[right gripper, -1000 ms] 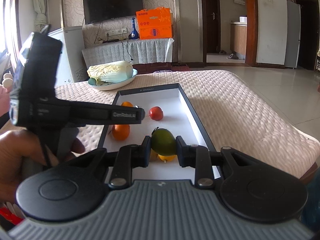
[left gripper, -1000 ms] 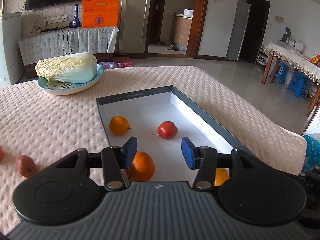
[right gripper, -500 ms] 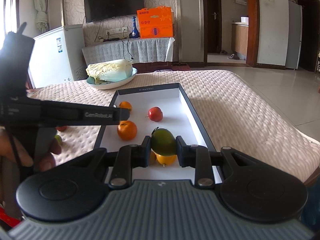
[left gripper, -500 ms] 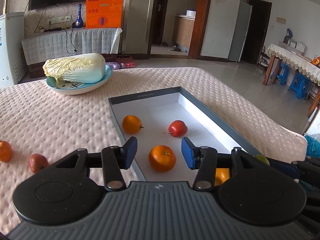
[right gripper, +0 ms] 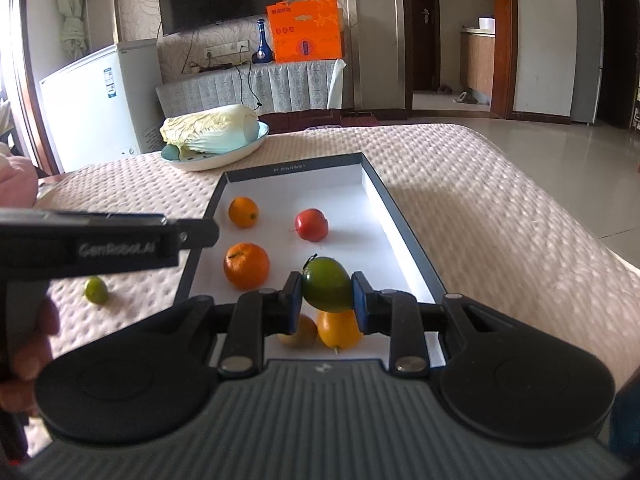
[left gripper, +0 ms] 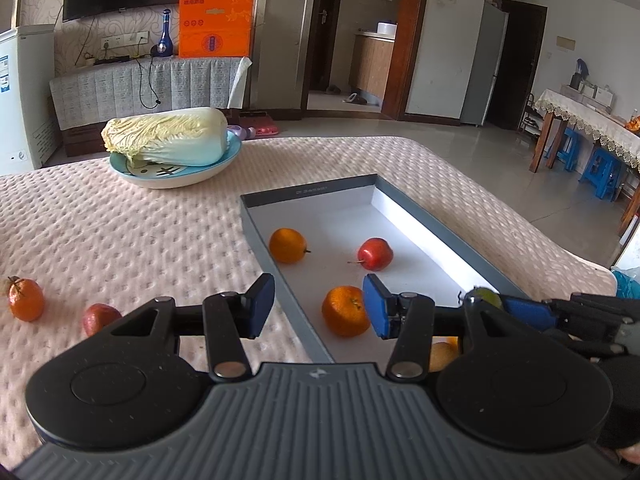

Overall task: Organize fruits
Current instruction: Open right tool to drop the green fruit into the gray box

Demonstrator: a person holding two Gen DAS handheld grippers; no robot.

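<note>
Two grippers: my right gripper [right gripper: 327, 302] clamps a green fruit [right gripper: 327, 283] over the tray [right gripper: 404, 236]; my left gripper [left gripper: 319, 306] gapes wide, holding nothing.

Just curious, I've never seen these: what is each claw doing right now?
Left gripper: open, holding nothing.
Right gripper: closed on a green fruit, held above the box.

Left tool [left gripper: 318, 306] hovers with jaws apart; right tool [right gripper: 326, 296] is clamped closed.
</note>
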